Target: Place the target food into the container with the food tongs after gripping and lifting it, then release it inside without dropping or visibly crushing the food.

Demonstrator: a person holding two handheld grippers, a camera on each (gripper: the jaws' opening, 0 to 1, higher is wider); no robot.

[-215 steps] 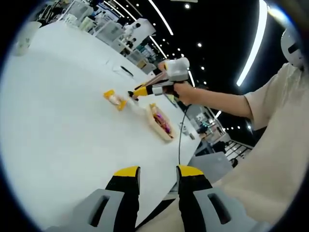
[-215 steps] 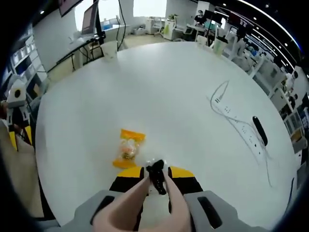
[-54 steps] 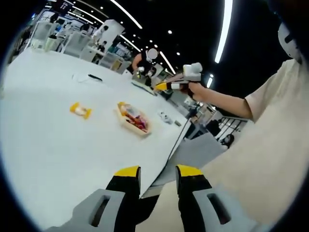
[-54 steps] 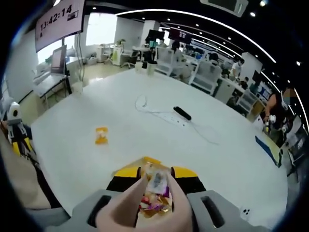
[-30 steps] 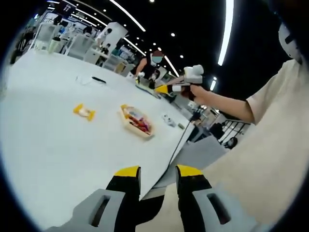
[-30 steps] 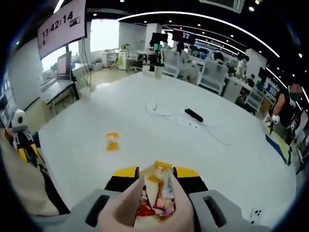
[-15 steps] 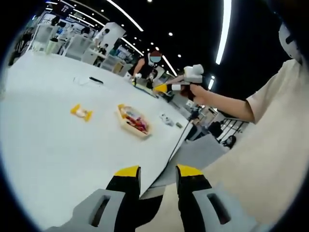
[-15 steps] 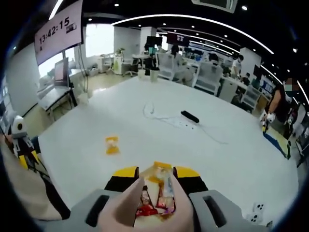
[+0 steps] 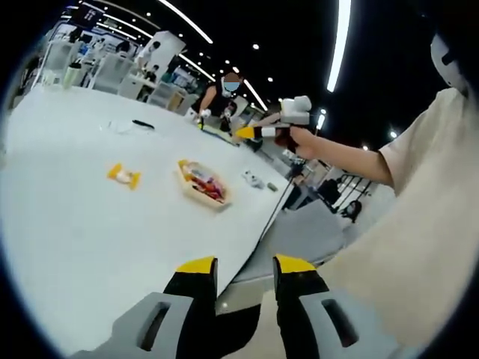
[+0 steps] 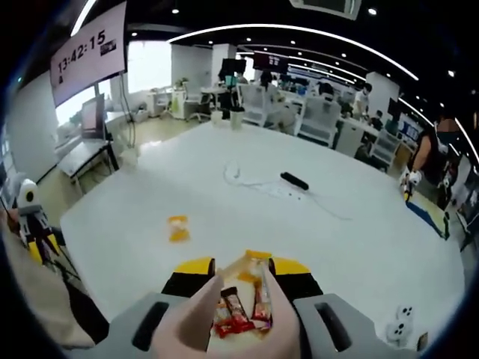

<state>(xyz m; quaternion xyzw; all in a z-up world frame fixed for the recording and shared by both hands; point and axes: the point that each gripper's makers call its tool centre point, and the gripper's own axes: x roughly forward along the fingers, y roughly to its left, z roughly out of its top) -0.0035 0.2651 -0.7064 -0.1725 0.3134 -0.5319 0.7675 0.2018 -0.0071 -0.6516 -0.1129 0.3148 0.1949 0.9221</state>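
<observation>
An orange snack packet [image 9: 123, 176] lies on the white table [image 9: 90, 232]; in the right gripper view the packet [image 10: 178, 228] sits ahead and left of my jaws. To its right stands a shallow tan container [image 9: 202, 184] holding several wrapped snacks. My right gripper [image 9: 251, 132] is raised well above the table, past the container, shut on pink food tongs [image 10: 193, 318]. Between the tong arms I see the container's snacks [image 10: 238, 308] below; nothing is pinched in the tongs. My left gripper [image 9: 245, 271] is open and holds nothing, near the table edge.
A black power strip [image 10: 293, 180] with a thin cable lies farther across the table. Small white objects [image 9: 251, 178] rest near the container by the table edge. People stand at the far side [image 10: 432, 161]. Desks and chairs ring the room.
Both views have drifted slightly. My right gripper stays raised with the tongs over the container; the orange packet and the container lie where they were.
</observation>
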